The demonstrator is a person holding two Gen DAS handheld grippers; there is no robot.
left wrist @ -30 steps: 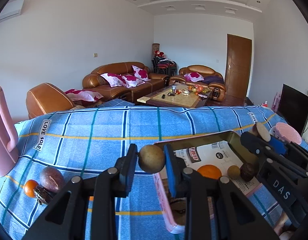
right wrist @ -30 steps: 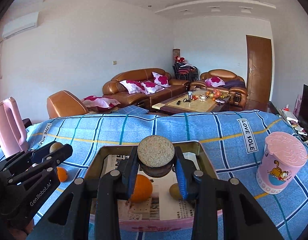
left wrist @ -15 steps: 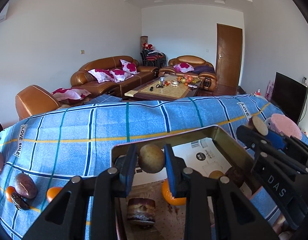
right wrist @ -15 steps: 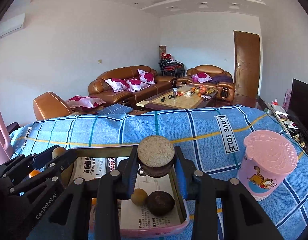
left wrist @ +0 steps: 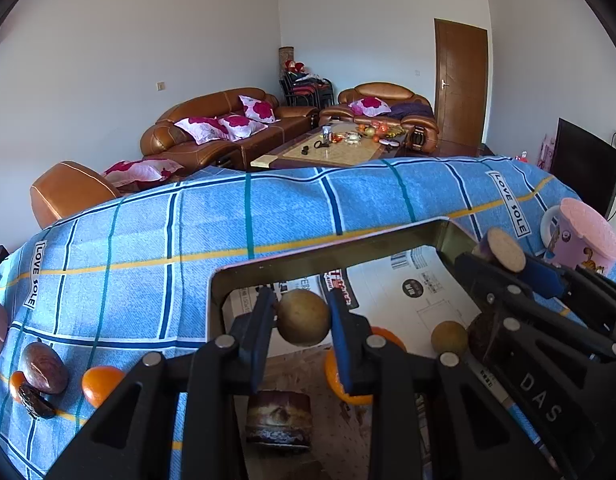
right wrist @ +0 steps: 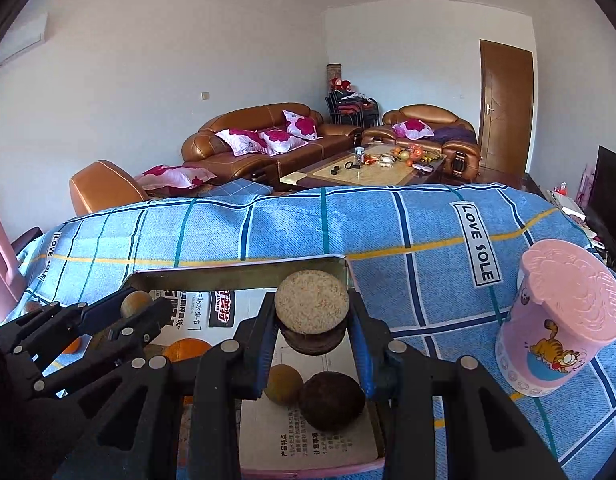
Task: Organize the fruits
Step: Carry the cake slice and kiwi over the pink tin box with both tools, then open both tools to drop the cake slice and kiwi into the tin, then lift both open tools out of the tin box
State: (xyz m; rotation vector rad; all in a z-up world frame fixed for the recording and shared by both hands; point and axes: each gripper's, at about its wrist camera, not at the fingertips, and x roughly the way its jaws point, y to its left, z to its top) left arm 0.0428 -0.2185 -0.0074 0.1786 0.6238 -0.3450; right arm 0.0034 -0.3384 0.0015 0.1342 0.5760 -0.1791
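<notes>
My left gripper is shut on a round tan fruit, held above the paper-lined tray. My right gripper is shut on a cut dark fruit with a pale flat face, held over the tray's right part. In the tray lie an orange, a small tan fruit, a dark round fruit and a brown cut piece. Left of the tray on the cloth lie a small orange, a purple-brown fruit and a dark date.
A blue checked cloth covers the table. A pink lidded cup stands to the right of the tray. A pink jug shows at the left edge. Sofas and a coffee table lie beyond.
Both grippers have shifted right and forward over the tray, each still holding its fruit. The tray now lies directly under the left gripper.
</notes>
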